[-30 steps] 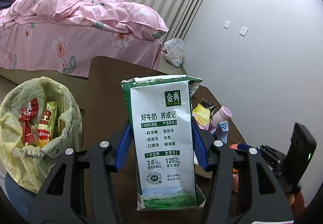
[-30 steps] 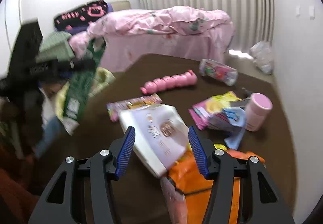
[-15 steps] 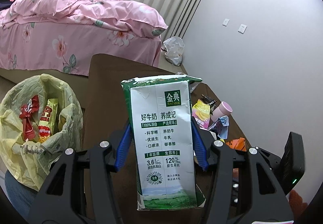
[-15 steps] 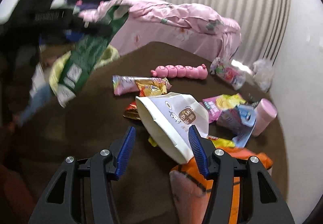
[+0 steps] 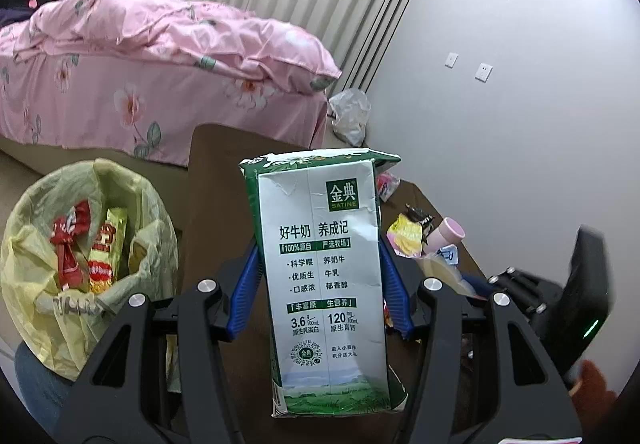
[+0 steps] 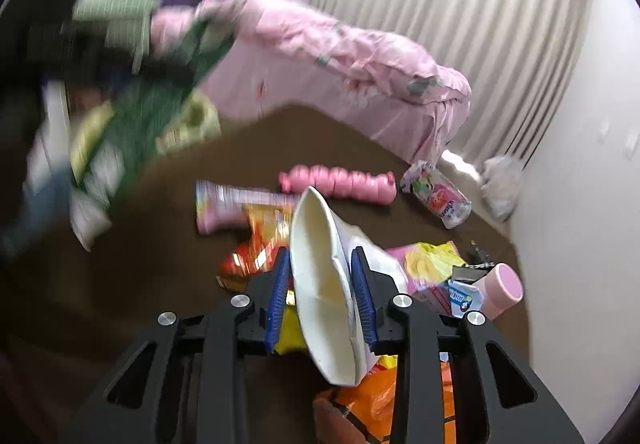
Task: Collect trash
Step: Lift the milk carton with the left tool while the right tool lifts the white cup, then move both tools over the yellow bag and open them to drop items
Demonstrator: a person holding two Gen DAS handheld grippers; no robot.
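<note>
Both hands loaded, bin waiting at the left.
The left gripper (image 5: 318, 286) clamps an upright green-and-white milk carton (image 5: 324, 284) beside the yellow-lined trash bag (image 5: 28, 284); the right gripper (image 6: 322, 290) is closing on a white paper pouch (image 6: 326, 284) above the brown table (image 6: 160, 264). Best pinch firmly before swinging over.

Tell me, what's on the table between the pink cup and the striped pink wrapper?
In the right wrist view, between the pink cup and the striped pink wrapper sits the white pouch the right gripper is closing on, plus yellow-pink and orange wrappers.
</note>
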